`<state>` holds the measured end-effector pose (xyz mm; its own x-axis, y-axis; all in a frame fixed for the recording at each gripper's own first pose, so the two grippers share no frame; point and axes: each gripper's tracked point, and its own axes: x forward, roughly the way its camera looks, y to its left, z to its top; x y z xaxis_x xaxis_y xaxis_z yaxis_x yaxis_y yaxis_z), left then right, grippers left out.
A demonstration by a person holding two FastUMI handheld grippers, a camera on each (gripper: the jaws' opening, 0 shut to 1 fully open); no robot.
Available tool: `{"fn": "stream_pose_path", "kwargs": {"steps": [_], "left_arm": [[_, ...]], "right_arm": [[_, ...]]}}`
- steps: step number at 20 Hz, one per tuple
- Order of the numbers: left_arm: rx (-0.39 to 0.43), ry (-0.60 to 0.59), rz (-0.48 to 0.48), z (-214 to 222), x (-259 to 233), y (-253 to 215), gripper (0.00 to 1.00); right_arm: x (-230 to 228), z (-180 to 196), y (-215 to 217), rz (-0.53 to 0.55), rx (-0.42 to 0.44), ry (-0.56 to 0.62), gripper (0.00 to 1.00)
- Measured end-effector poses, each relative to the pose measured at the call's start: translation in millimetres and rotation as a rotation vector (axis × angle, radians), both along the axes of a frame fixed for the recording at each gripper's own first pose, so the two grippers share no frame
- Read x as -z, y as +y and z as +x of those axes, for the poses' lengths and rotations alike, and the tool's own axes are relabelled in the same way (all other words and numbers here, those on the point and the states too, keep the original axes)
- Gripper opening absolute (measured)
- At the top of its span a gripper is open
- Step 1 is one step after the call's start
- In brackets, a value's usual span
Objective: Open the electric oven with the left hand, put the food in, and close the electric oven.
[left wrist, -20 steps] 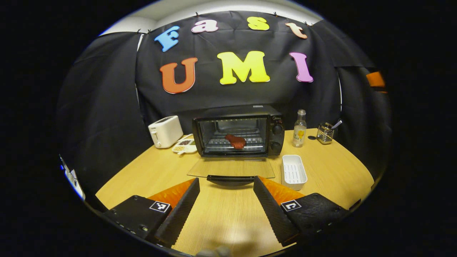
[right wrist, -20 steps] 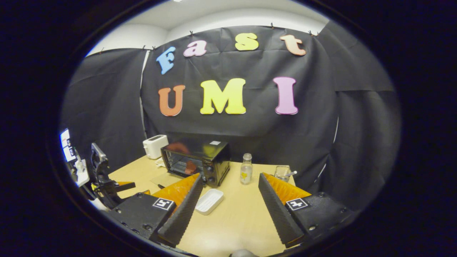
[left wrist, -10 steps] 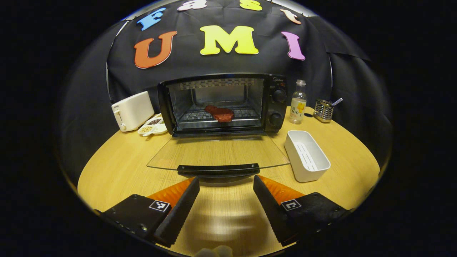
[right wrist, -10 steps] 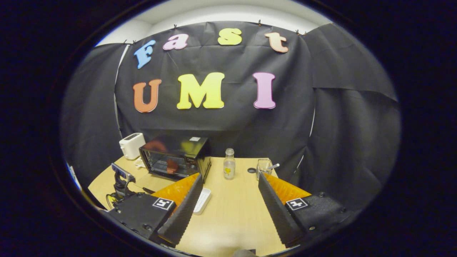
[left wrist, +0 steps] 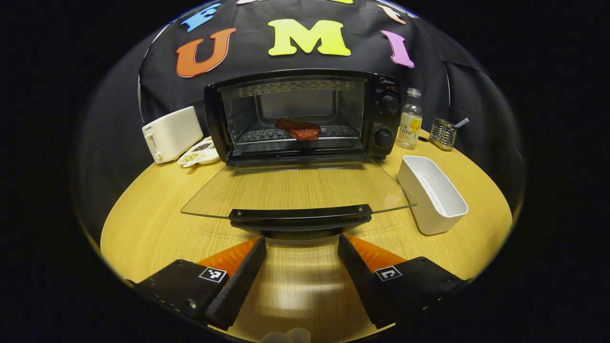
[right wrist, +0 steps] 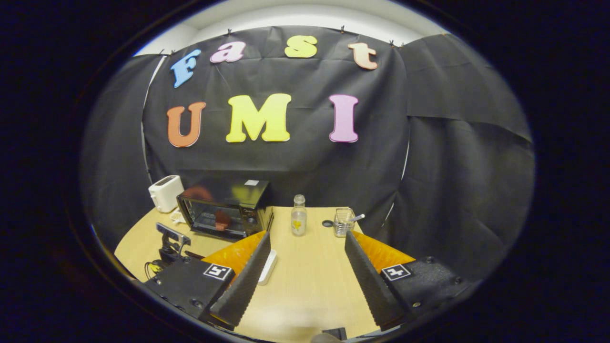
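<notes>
**Food is in, the door is left to close**

We see the electric oven (left wrist: 305, 114) at the far side of the surface (left wrist: 152, 224), with its glass door (left wrist: 295, 190) folded down flat toward us. The food (left wrist: 298, 129), a reddish piece, lies on the rack inside. So we judge that opening and loading are done, and only the closing is left.

Our left gripper (left wrist: 301, 259) has its fingers spread and holds nothing; it is just on the near side of the door handle (left wrist: 300, 215), not touching it as far as we can tell. Our right gripper (right wrist: 307, 257), also spread and empty, is held above the surface, well to the right of the oven. The white tray (left wrist: 431, 193) to the right of the door is empty.
</notes>
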<state>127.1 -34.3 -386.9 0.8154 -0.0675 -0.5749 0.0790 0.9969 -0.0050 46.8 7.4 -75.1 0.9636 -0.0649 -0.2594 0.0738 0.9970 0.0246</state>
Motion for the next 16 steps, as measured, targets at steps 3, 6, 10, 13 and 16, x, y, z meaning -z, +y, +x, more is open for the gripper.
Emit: {"fn": "stream_pose_path", "kwargs": {"steps": [3,6,10,13,16], "left_arm": [[-0.009,0.013,0.0,1.5,1.2,-1.3,0.97],[-0.012,0.017,-0.004,1.5,0.9,-0.3,0.97],[-0.005,0.019,-0.005,0.9,-0.1,-0.2,0.97],[-0.007,0.01,-0.006,2.6,-5.8,1.2,0.97],[-0.007,-0.025,-0.004,9.3,-20.6,1.6,0.97]], "right_arm": [[3.0,-3.5,-5.3,0.014,0.016,0.009,0.99],[3.9,-7.5,-10.3,0.024,0.028,0.007,0.99],[2.1,-10.3,-13.4,0.029,0.04,-0.002,0.99],[3.5,-9.8,-10.9,0.025,0.029,-0.002,0.99],[-0.4,-7.3,-9.0,0.026,0.024,-0.014,0.99]]}}
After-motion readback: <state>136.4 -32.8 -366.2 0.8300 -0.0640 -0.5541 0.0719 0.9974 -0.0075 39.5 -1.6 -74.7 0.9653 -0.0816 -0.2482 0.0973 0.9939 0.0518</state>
